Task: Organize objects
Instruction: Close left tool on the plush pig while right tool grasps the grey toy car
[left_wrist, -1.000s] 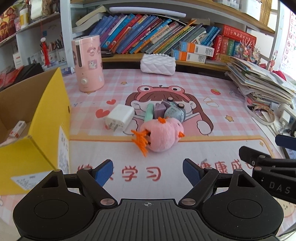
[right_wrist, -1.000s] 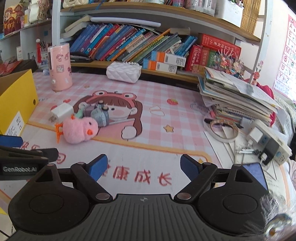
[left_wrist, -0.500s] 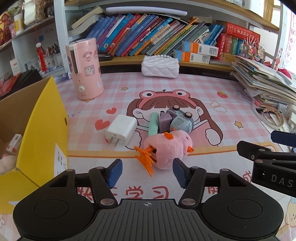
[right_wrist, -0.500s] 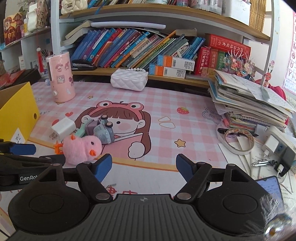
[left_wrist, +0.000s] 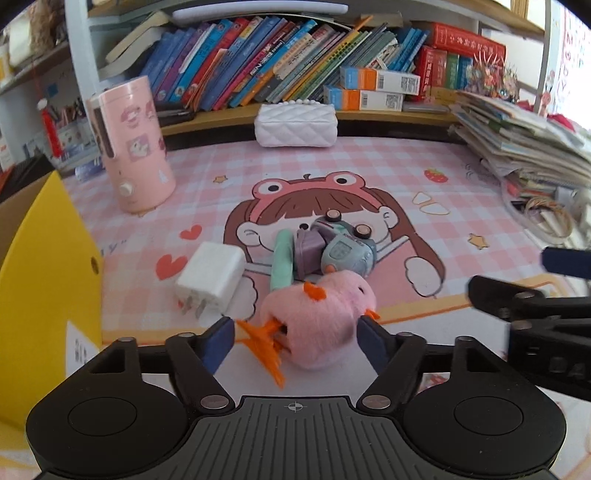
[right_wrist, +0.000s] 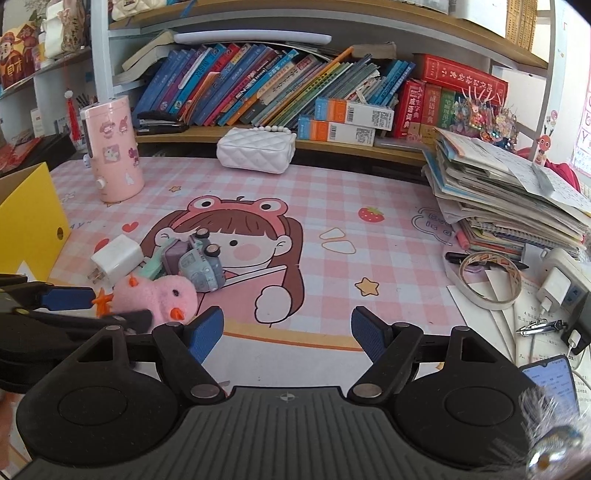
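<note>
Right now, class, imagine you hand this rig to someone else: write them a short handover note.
Left gripper: open, jaws on either side of the pink plush chick, not closed on it.
Right gripper: open, holding nothing, over the mat.
Behind the chick, clustered: white charger, mint stick, purple piece, toy car. Yellow box stands at left.
Done: nothing visibly lifted.
Left: probably grip the chick, put it in the box, then the rest.

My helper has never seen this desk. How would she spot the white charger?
Start at the cartoon girl on the pink desk mat. Left of the toy cluster over her face lies the white charger, near the yellow box. It alone is a plain white cube with metal prongs.
</note>
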